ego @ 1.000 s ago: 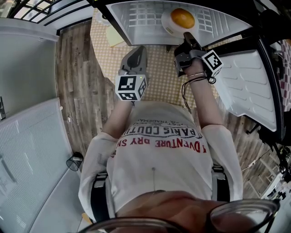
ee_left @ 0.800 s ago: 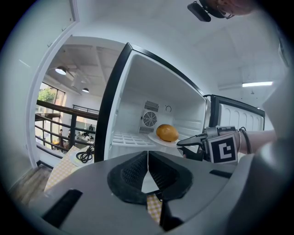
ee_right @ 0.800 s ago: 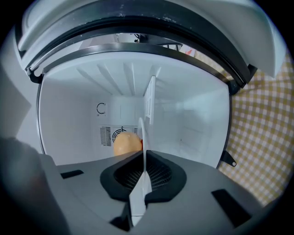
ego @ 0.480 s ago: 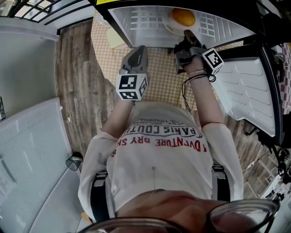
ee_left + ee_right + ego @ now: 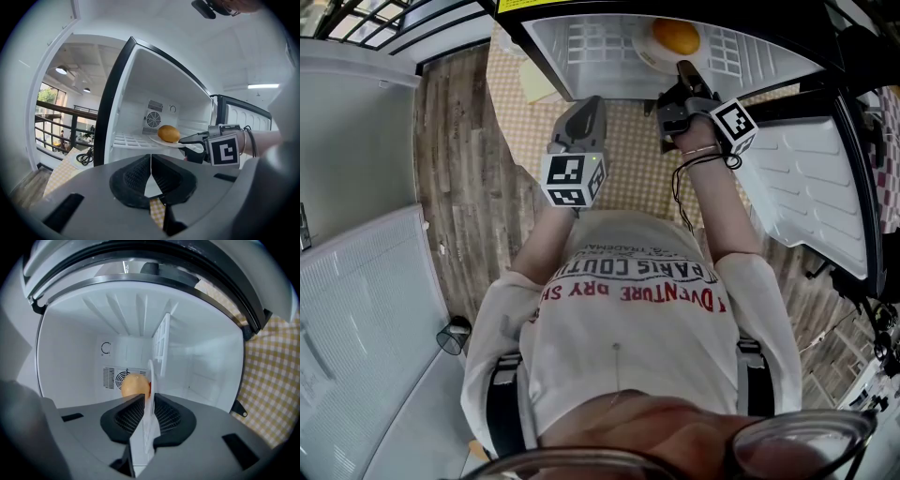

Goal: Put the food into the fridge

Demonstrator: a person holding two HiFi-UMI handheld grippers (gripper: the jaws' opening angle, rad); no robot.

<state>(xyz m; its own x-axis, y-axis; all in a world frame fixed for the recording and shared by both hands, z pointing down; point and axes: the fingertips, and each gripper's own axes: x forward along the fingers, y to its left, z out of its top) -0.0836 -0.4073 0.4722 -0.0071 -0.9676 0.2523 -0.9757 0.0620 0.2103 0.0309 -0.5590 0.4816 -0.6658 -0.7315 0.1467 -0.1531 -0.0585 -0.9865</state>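
A round orange-yellow food item (image 5: 677,36) lies on a white plate (image 5: 645,52) over the wire shelf (image 5: 591,42) inside the open fridge. My right gripper (image 5: 682,67) reaches into the fridge and pinches the plate's near rim; its jaws are opening, with the rim still between the pads. In the right gripper view the plate (image 5: 151,376) stands edge-on between the jaws of the right gripper (image 5: 149,398), the food (image 5: 135,384) behind it. My left gripper (image 5: 584,103) hangs shut and empty in front of the fridge. The left gripper view shows the left gripper (image 5: 150,157), the food (image 5: 168,133) and the plate (image 5: 159,140).
The fridge door (image 5: 806,178) stands open at the right. A fan vent (image 5: 153,120) sits in the fridge's back wall. Checkered matting (image 5: 633,150) covers the floor before the fridge, wood planks (image 5: 459,169) lie to the left, and a white cabinet (image 5: 356,141) borders them.
The right gripper has pushed the plate with the food a little deeper onto the fridge shelf. The left gripper has stayed where it was.
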